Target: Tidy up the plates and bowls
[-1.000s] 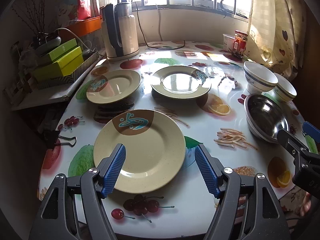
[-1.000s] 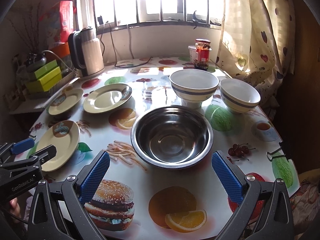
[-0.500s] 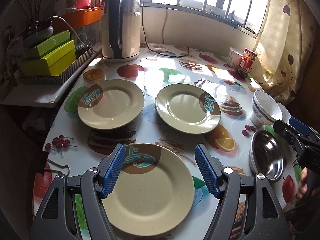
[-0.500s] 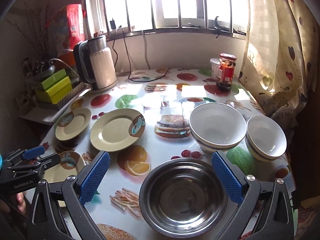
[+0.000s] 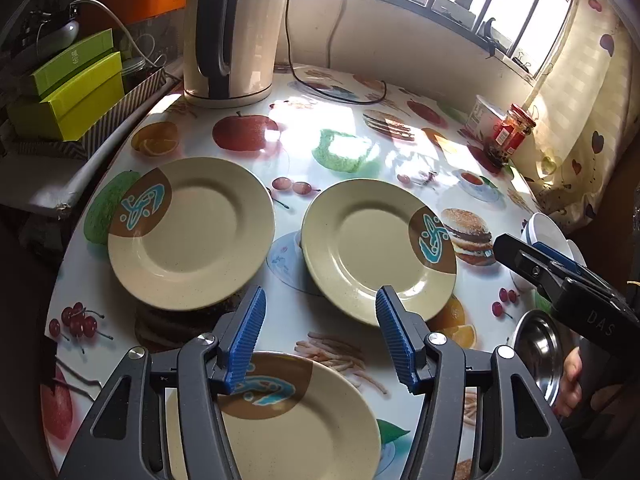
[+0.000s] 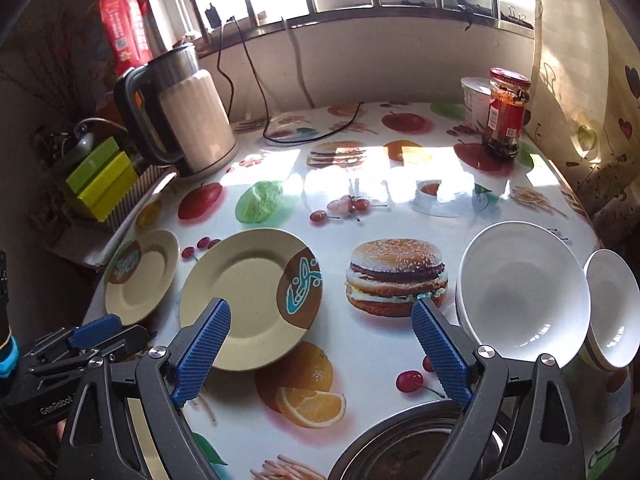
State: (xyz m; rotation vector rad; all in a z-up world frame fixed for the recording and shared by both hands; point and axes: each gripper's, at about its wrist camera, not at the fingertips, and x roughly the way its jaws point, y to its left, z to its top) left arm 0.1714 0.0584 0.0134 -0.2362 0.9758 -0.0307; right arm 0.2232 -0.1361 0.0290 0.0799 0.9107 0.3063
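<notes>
1. One tabletop (image 5: 400, 152) fills both views, covered in a glossy cloth printed with fruit, burgers and fries.
2. Three cream plates with brown-and-teal patches lie flat on it: in the left wrist view the left plate (image 5: 192, 232) sits at centre left, the middle plate (image 5: 376, 248) at centre right, just beside it but apart, and the near plate (image 5: 296, 420) at the bottom edge, under the gripper.
3. A steel bowl (image 6: 408, 440) stands at the bottom centre of the right wrist view, partly cut off by the frame.
4. Two white bowls sit at the right edge of that view: the large white bowl (image 6: 520, 292) and the small white bowl (image 6: 612, 312), touching or nearly so.
5. A cream kettle (image 6: 188, 120) stands at the upper left of the tabletop, with its cord trailing behind.
6. The left gripper (image 5: 318, 336) hangs above the near plate, jaws spread with nothing between the blue pads, having just been closing.
7. The right gripper (image 6: 320, 352) hovers over the steel bowl's far rim, jaws wide apart and empty, also just narrowed slightly.
8. A red-lidded jar (image 6: 506, 112) stands at the upper right, by a white tub (image 6: 474, 100).
</notes>
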